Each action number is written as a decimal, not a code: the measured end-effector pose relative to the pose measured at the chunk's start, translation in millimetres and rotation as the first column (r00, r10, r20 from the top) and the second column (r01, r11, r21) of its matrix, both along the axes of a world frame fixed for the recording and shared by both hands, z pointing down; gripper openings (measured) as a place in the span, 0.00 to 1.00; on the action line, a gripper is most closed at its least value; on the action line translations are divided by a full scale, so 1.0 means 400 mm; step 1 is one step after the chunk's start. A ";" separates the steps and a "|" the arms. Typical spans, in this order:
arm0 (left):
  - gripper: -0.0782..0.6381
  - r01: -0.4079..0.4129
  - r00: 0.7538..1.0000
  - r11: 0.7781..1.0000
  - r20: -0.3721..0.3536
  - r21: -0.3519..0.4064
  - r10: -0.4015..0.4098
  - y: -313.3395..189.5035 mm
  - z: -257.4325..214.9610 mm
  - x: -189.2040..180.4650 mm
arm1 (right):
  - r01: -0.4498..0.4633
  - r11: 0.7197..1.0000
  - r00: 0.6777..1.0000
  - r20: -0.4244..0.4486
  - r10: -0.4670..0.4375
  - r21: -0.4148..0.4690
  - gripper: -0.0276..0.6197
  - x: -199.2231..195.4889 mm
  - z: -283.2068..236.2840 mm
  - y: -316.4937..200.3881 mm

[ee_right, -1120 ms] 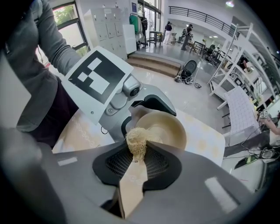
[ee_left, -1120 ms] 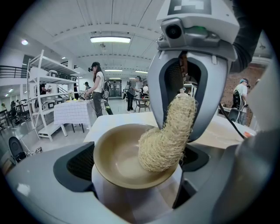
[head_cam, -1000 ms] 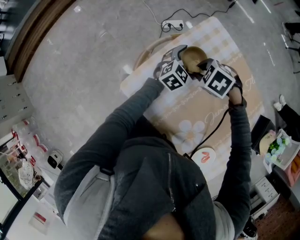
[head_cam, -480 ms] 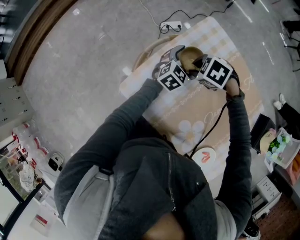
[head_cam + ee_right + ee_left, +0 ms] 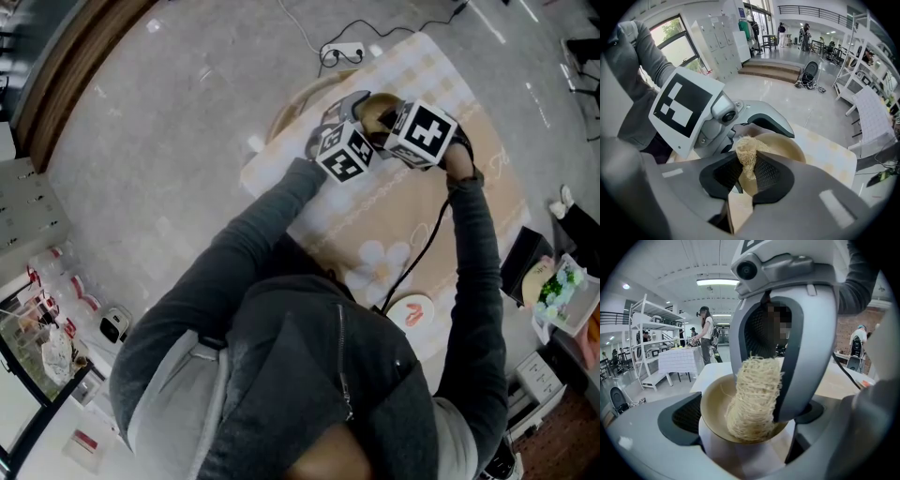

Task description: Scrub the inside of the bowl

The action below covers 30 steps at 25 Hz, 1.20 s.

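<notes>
- We see the left gripper (image 5: 750,422) below and on the near side of the bowl, its dark ribbed pads one at each flank of the bowl's white outer wall. We judge it clamped on the bowl to steady it.
- The round tan ceramic bowl (image 5: 714,404) sits between those jaws, over the far part of the beige patterned tablecloth (image 5: 441,234). Its mouth faces up towards the other tool, so the inside lies straight ahead of the scrubber.
- The pale straw-coloured fibrous scrubber (image 5: 754,397) stands with its long axis running down into the bowl. Its lower end touches the inner wall near the bottom.
- The right gripper (image 5: 747,174) comes in from above the bowl's rim, the nearer of the two to the bowl's inside. Its jaws are pinched tight on the scrubber's upper end.
- We judge that the scrubbing stroke turns on sweeping that lower end round the inner wall.
</notes>
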State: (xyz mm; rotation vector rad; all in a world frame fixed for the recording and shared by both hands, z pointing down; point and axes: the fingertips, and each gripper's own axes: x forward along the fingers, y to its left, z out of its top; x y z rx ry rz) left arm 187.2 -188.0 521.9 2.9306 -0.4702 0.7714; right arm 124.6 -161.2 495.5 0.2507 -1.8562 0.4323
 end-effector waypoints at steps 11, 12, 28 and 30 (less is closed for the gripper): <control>0.92 0.003 1.000 1.000 0.000 0.000 -0.003 0.000 -0.003 -0.002 | -0.055 0.998 0.998 0.033 0.054 0.023 0.15 -0.011 0.004 -0.028; 0.92 0.003 1.000 1.000 0.000 -0.001 -0.003 0.000 -0.003 -0.002 | -0.062 0.998 0.998 0.035 0.061 0.026 0.15 -0.011 0.004 -0.031; 0.92 0.004 1.000 1.000 0.000 -0.003 -0.004 -0.001 0.000 -0.005 | -0.175 0.983 0.982 0.081 0.170 0.058 0.15 -0.016 0.012 -0.064; 0.92 0.004 1.000 1.000 0.000 -0.004 -0.004 -0.001 0.000 -0.005 | -0.188 0.980 0.979 0.089 0.182 0.060 0.15 -0.016 0.013 -0.068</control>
